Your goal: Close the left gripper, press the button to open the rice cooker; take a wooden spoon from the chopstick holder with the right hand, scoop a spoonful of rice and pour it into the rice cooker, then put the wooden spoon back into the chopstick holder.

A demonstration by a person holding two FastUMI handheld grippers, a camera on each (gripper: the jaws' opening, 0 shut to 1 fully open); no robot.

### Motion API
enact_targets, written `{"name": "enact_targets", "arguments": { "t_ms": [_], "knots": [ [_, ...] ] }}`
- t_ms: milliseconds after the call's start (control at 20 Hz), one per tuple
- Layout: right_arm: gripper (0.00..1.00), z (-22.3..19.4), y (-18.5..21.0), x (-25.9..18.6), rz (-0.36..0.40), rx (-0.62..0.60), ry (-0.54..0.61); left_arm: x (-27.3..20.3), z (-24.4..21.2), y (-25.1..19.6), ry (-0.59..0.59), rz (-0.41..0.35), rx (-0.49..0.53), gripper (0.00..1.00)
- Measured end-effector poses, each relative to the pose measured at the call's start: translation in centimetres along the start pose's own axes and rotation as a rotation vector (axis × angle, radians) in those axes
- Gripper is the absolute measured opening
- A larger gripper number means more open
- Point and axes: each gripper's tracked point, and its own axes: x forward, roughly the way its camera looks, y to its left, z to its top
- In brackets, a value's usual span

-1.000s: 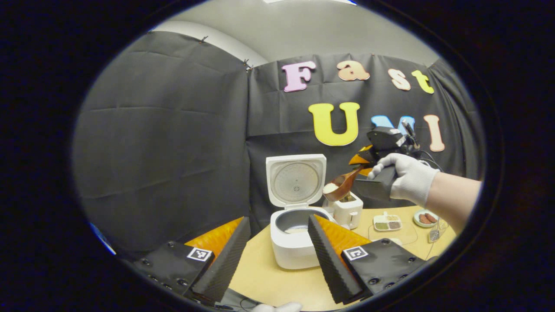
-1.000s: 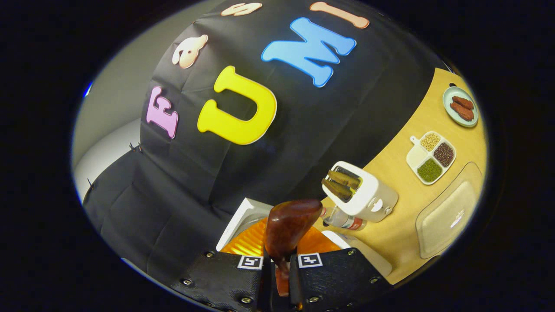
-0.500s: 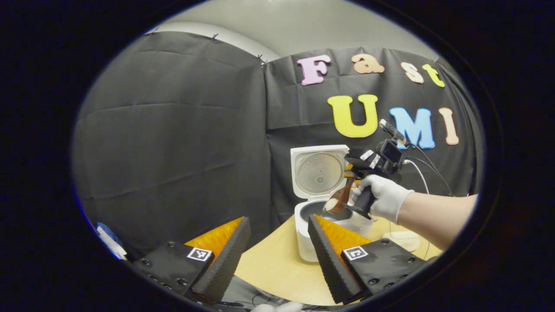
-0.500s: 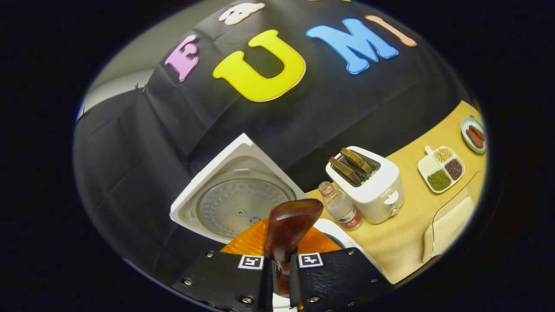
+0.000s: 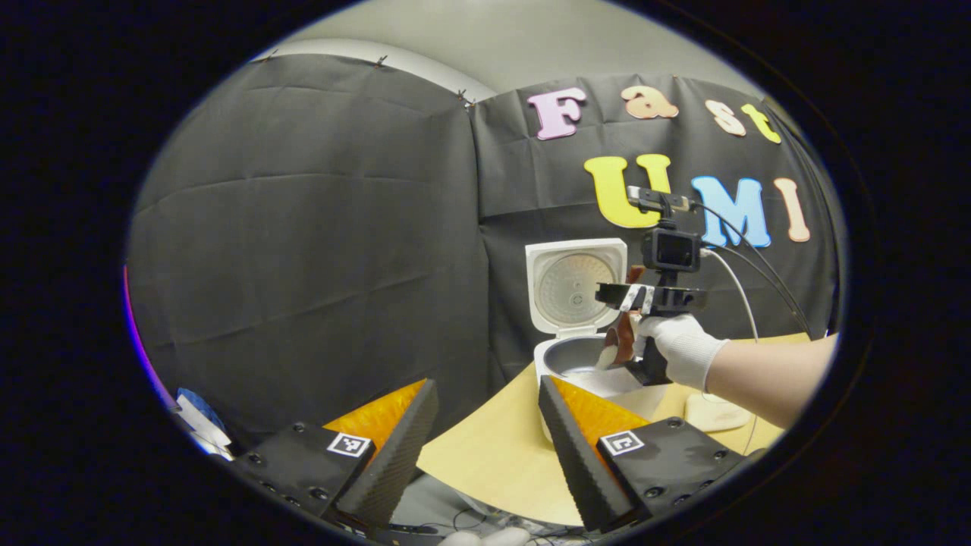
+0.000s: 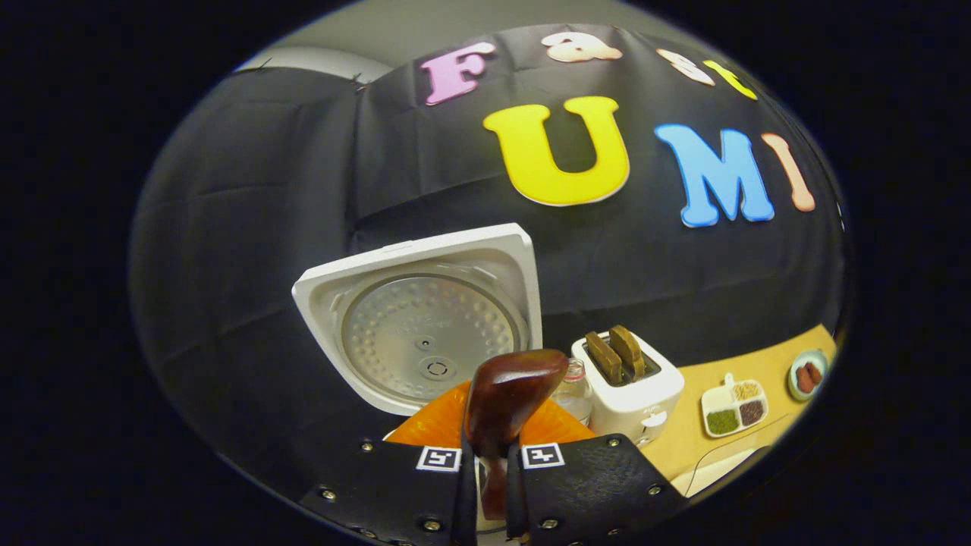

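Wooden spoon [image 6: 504, 394] tipped over the open rice cooker [image 5: 576, 356], clamped in the right gripper [image 6: 491, 478]. Left gripper [image 5: 485, 425] near, fingers spread, holding nothing. Toaster [image 6: 630, 379] on counter [image 5: 485, 455], right of cooker.

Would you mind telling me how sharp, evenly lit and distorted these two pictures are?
Left gripper view: even light, no glare; table edge bows from fisheye; distant right gripper, spoon and cooker small but fairly sharp. Right gripper view: the spoon, close to the lens, looks soft with a glossy highlight; the cooker's lid is warped; toaster is sharp.
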Motion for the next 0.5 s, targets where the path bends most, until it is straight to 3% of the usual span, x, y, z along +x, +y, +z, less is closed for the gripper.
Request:
{"name": "enact_targets", "arguments": {
  "t_ms": [350, 500],
  "knots": [
    [0.15, -0.5, 4.3, -0.4, 0.076, -0.455, -0.074, -0.1, -0.1, 0.1, 0.0, -0.001, -0.005, 0.94],
    [0.15, -1.3, 4.2, 0.1, 0.092, -0.523, -0.057, -0.2, -0.1, 0.6, -0.002, 0.007, -0.007, 0.94]
  ]
}}
